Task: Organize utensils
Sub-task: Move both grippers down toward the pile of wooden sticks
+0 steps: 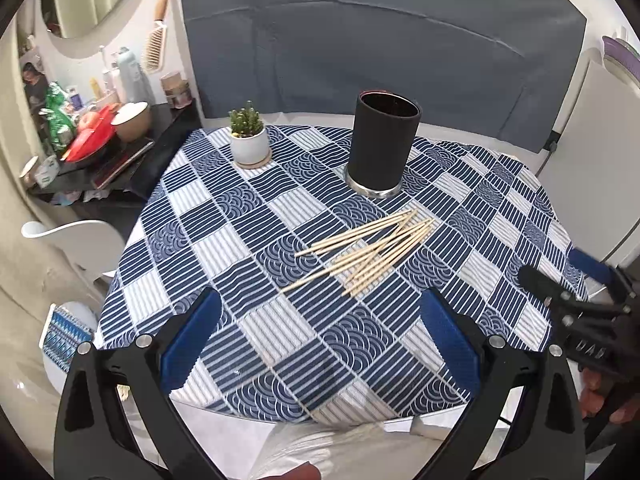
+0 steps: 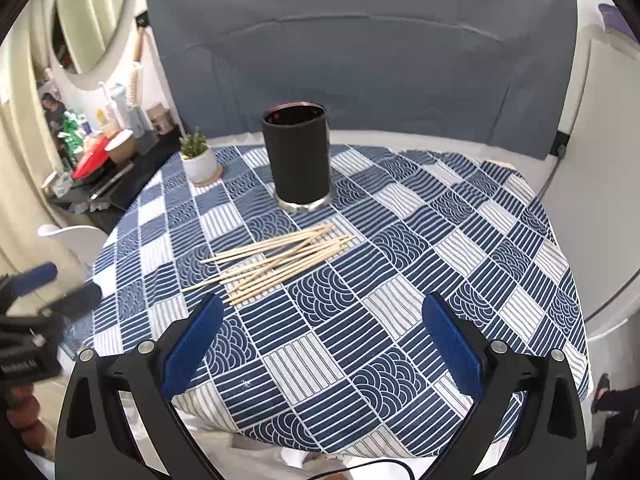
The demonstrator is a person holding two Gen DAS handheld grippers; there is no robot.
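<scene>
Several wooden chopsticks (image 1: 366, 252) lie in a loose pile at the middle of the round table (image 1: 224, 240), which wears a blue and white patterned cloth. Behind them stands a tall black cylindrical holder (image 1: 382, 142), upright, its dark inside showing nothing. My left gripper (image 1: 320, 312) hovers open over the near edge, short of the pile. In the right wrist view the same chopsticks (image 2: 272, 260) and holder (image 2: 298, 160) appear; my right gripper (image 2: 322, 314) is open, nothing between its blue pads. Each gripper shows in the other's view: right one (image 1: 556, 272), left one (image 2: 64, 284).
A small cactus in a white pot (image 1: 249, 140) stands at the table's far left. A grey padded backrest (image 1: 380, 40) rises behind the table. A cluttered dark side counter (image 1: 92, 148) with a red pot and bottles sits to the left, a white chair (image 1: 68, 236) below it.
</scene>
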